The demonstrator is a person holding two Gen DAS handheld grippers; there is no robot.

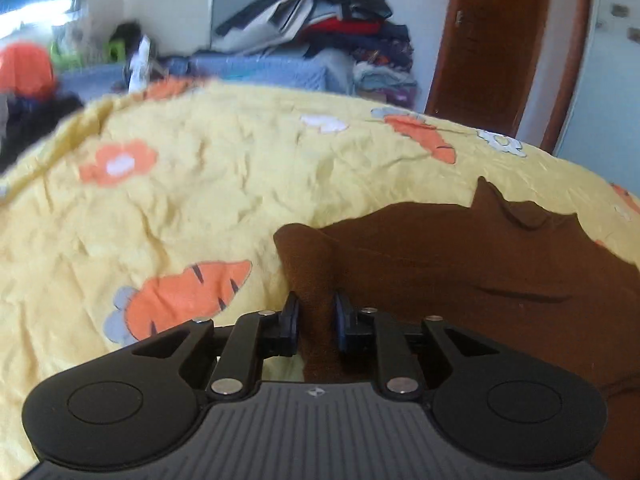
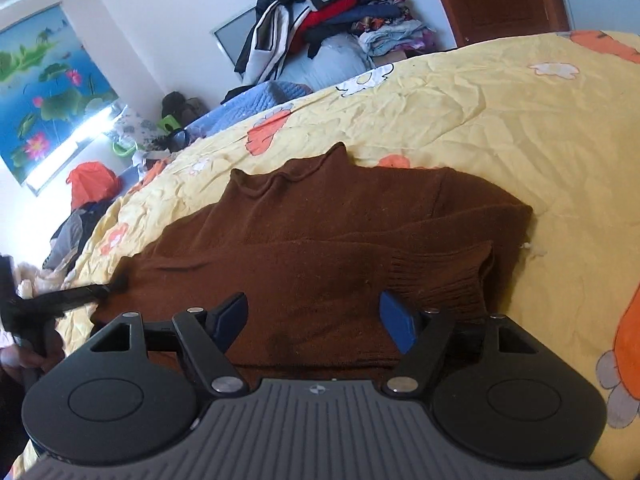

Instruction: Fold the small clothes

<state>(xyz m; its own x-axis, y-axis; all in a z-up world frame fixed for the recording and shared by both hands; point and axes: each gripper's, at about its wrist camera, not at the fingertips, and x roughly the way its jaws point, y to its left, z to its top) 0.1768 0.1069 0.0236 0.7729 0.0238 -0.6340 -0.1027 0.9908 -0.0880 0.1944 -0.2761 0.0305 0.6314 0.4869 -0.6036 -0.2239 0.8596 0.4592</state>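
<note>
Two tools: left tool (image 1: 314, 320) pinches brown sweater (image 2: 320, 240); right tool (image 2: 314, 320) gapes wide above it.

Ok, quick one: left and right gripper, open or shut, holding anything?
Left gripper: shut on a bunched fold of the brown sweater.
Right gripper: open, holding nothing, above the sweater.

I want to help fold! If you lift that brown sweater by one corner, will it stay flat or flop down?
The brown sweater would probably flop: its knit already bunches where the left claw pinches it. It likely won't slide away, since it lies on a crinkled bedsheet. It looks soft, not breakable.
</note>
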